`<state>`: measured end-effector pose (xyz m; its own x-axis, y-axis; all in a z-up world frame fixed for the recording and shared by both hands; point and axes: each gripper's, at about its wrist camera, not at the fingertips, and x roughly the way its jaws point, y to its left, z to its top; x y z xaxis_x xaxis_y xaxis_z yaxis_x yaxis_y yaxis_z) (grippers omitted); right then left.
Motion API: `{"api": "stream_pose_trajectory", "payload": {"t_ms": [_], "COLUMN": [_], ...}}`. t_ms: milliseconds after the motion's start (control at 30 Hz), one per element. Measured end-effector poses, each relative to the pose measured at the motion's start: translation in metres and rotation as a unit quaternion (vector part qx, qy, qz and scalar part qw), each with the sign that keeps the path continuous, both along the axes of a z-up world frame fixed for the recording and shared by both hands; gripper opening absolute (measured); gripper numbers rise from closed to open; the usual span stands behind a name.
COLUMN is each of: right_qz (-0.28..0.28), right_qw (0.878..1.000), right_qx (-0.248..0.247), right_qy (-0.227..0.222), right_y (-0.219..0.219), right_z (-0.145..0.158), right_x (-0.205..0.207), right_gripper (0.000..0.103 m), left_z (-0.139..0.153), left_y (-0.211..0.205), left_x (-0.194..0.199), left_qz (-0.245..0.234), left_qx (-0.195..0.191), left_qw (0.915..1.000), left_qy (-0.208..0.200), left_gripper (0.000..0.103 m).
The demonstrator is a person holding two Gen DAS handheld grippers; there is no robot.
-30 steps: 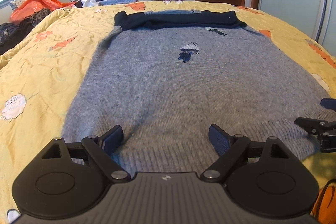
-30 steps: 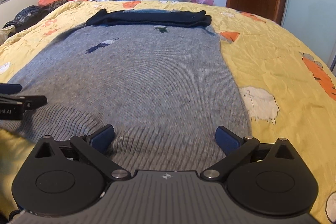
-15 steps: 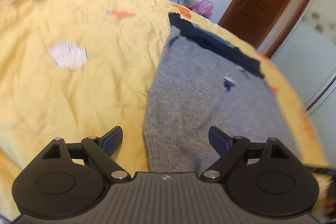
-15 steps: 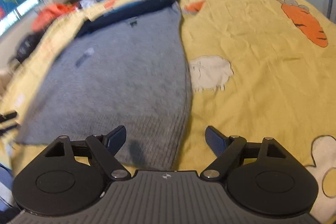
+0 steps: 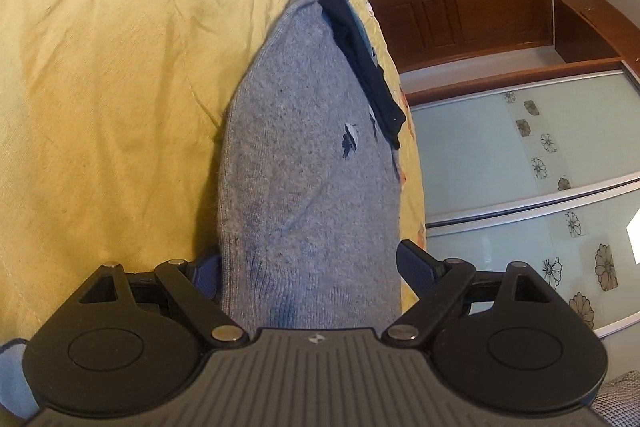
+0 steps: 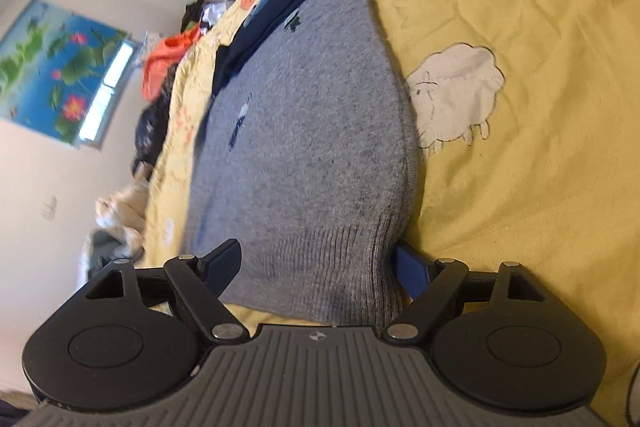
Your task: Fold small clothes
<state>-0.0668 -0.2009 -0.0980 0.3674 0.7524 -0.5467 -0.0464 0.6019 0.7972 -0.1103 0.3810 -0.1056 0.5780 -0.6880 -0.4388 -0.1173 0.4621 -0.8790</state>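
Two tongs are spreading wide around the bottom corners of the grey sweater [image 5: 304, 179], which is lying flat on the yellow bed [image 5: 112, 75]. Your left tongs [image 5: 308, 267] and right tongs [image 6: 316, 267] are both hanging released, straddling the hem, seemingly readying to pinch it for folding.

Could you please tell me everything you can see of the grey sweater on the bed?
The grey sweater is a soft, fuzzy knit with a ribbed hem and small dark motifs on its front. It lies spread flat on the yellow quilt, with dark navy fabric folded across its far end. Its hem corners sit between the open fingers of the left hand-held gripper and the right hand-held gripper, one finger slipped under each side edge.
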Motion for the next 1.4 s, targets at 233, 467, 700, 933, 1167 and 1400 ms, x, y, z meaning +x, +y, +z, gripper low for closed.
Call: {"api": "stream_pose_trajectory", "payload": {"t_ms": [233,467,700,933,1167,1400], "right_qz": [-0.015,-0.034,-0.053,-0.060,0.052,0.020], "right_qw": [0.999,0.998,0.998,0.998,0.998,0.999], "right_qx": [0.023,0.022,0.016,0.000,0.016,0.018], "right_qy": [0.020,0.042,-0.003,-0.010,0.044,0.031], "right_y": [-0.007,-0.019,-0.029,-0.024,-0.002,-0.014], "right_z": [-0.012,-0.026,-0.008,-0.008,-0.025,-0.026], "right_x": [0.006,0.004,0.008,0.064,0.042,0.002], "right_gripper": [0.055,0.018,0.047,0.070,0.024,0.010], "left_z": [0.001,-0.007,-0.005,-0.007,-0.011,-0.006], "left_y": [-0.016,-0.011,-0.007,-0.008,-0.005,-0.010], "left_x": [-0.002,-0.004,-0.006,0.003,-0.004,-0.001], "left_qz": [-0.046,-0.054,-0.056,-0.054,-0.051,-0.056], "left_qx": [0.059,0.095,0.096,0.087,0.072,0.106], "left_qw": [0.9972,0.9936,0.9933,0.9943,0.9956,0.9927], "left_qy": [0.006,0.029,0.032,0.031,0.030,0.014], "left_gripper": [0.060,0.012,0.012,0.012,0.012,0.005]}}
